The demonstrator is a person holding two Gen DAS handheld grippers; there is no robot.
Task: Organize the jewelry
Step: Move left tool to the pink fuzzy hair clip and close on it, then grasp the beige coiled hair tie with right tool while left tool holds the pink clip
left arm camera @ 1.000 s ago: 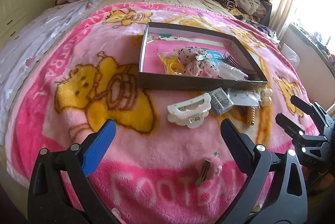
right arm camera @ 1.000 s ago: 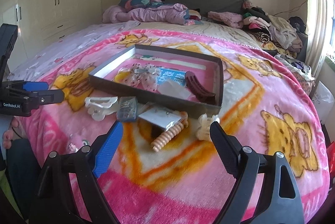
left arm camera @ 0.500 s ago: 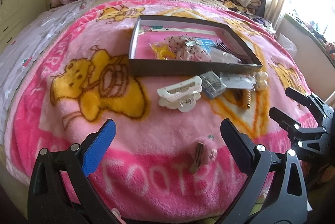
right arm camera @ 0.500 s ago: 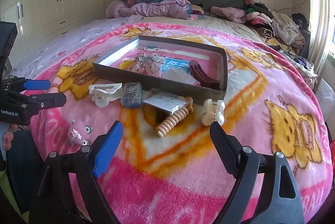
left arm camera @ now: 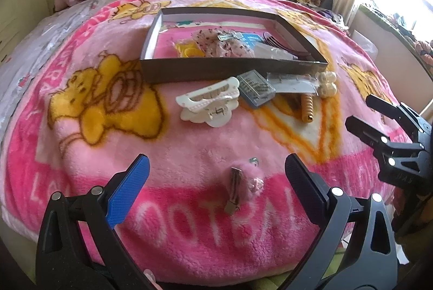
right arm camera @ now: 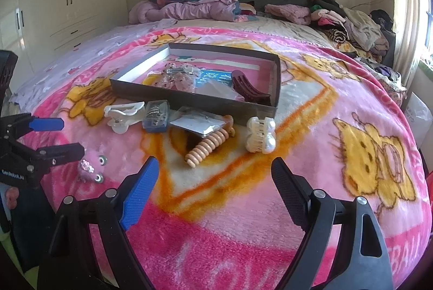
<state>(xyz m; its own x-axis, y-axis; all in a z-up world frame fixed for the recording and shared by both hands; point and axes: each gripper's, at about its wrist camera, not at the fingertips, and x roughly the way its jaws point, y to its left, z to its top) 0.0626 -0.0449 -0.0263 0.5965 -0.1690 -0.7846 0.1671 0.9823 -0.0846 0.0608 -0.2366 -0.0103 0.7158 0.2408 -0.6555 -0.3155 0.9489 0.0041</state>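
Observation:
A dark shallow box [left arm camera: 216,69] [right arm camera: 189,99] lies on the pink blanket and holds several hair accessories, among them a maroon claw clip [right arm camera: 247,91]. In front of it lie a white claw clip [left arm camera: 208,104] [right arm camera: 124,114], a clear blue case [left arm camera: 255,88] [right arm camera: 157,116], a plastic packet [right arm camera: 199,123], a peach spiral clip [right arm camera: 207,149] [left arm camera: 307,107] and a pearl clip [right arm camera: 261,134] [left arm camera: 326,82]. A fluffy pink hair clip [left arm camera: 243,185] [right arm camera: 88,168] lies nearest, between the open fingers of my left gripper [left arm camera: 216,185]. My right gripper [right arm camera: 213,189] is open and empty, short of the spiral clip.
The blanket [left arm camera: 108,154] covers a bed; its near edge drops off just below both grippers. Piled clothes [right arm camera: 351,24] and bedding [right arm camera: 194,5] lie at the headboard. White wardrobes [right arm camera: 62,5] stand at the left, a window at the right.
Both grippers have pulled back toward the bed's near edge, so the box and clips look farther away. The fluffy pink clip now sits between the left fingers. Both stay open.

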